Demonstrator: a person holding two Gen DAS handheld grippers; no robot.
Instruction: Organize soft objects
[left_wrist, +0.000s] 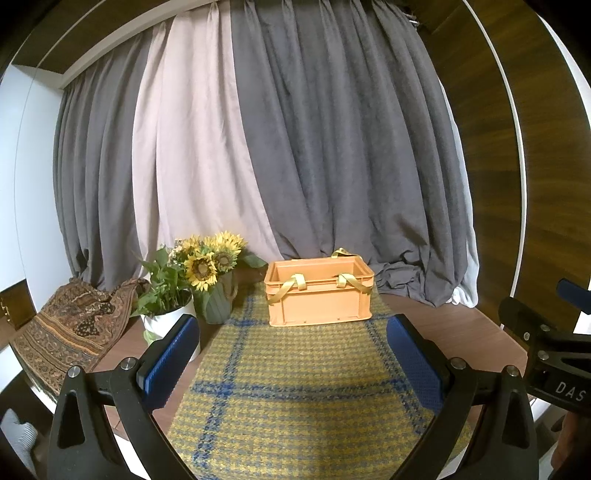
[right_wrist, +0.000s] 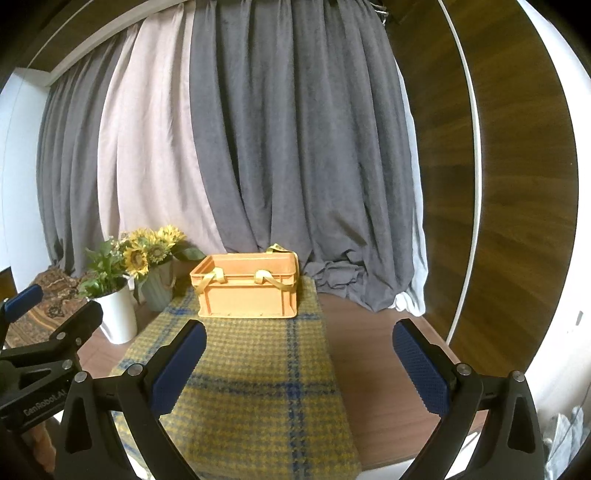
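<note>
An orange plastic crate (left_wrist: 319, 295) stands on the far end of a yellow-and-blue checked cloth (left_wrist: 295, 387). Yellow fabric straps (left_wrist: 291, 286) hang over its front rim. The crate (right_wrist: 249, 290) and cloth (right_wrist: 255, 387) also show in the right wrist view. My left gripper (left_wrist: 295, 332) is open and empty, above the cloth, short of the crate. My right gripper (right_wrist: 299, 338) is open and empty, also short of the crate. The right gripper's body (left_wrist: 546, 347) shows at the left view's right edge. A patterned brown cloth (left_wrist: 74, 325) lies bunched at the far left.
A white pot with a green plant (left_wrist: 162, 317) and a green vase of sunflowers (left_wrist: 214, 280) stand left of the crate. Grey and pale curtains (left_wrist: 295, 147) hang behind the wooden table (right_wrist: 369, 332). A curved wooden wall panel (right_wrist: 498, 184) stands on the right.
</note>
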